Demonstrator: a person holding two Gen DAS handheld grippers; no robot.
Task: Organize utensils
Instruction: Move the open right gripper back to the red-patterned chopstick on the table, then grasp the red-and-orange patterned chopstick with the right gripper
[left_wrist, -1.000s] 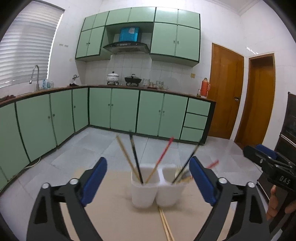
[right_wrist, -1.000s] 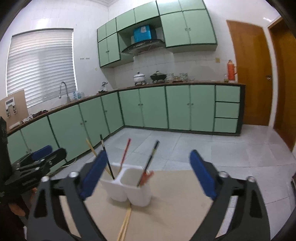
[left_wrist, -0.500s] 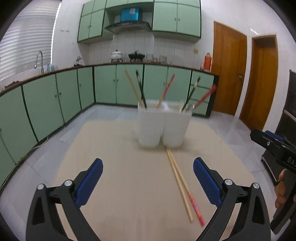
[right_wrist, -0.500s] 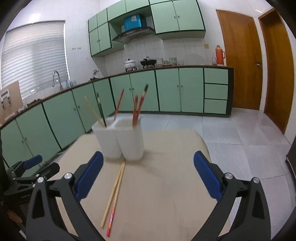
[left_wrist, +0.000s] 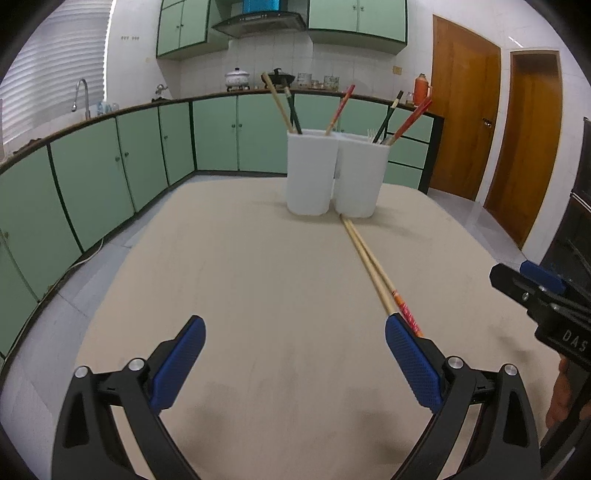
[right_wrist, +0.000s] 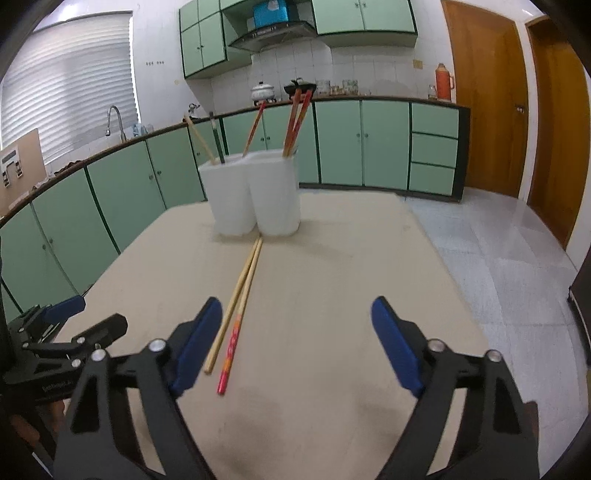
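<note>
A white two-compartment utensil holder (left_wrist: 334, 173) (right_wrist: 255, 194) stands at the far end of a beige table (left_wrist: 258, 295) (right_wrist: 351, 277). Several chopsticks stand in its compartments. Two loose chopsticks lie side by side on the table in front of it: a plain wooden one (left_wrist: 365, 264) (right_wrist: 234, 301) and one with a red patterned end (left_wrist: 404, 312) (right_wrist: 231, 349). My left gripper (left_wrist: 293, 341) is open and empty; its right finger hides the chopsticks' near ends. My right gripper (right_wrist: 297, 332) is open and empty, with the chopsticks just inside its left finger.
Green kitchen cabinets and a counter with sink (left_wrist: 83, 99), pots and a red thermos (right_wrist: 445, 86) line the walls. Two wooden doors (left_wrist: 465, 107) are at the right. The table edge drops to tiled floor (right_wrist: 498, 240) on the right.
Both grippers have lowered and tilted down toward the table, pulling back from the holder. The loose chopsticks now lie close to the fingers of both. Both stay open.
</note>
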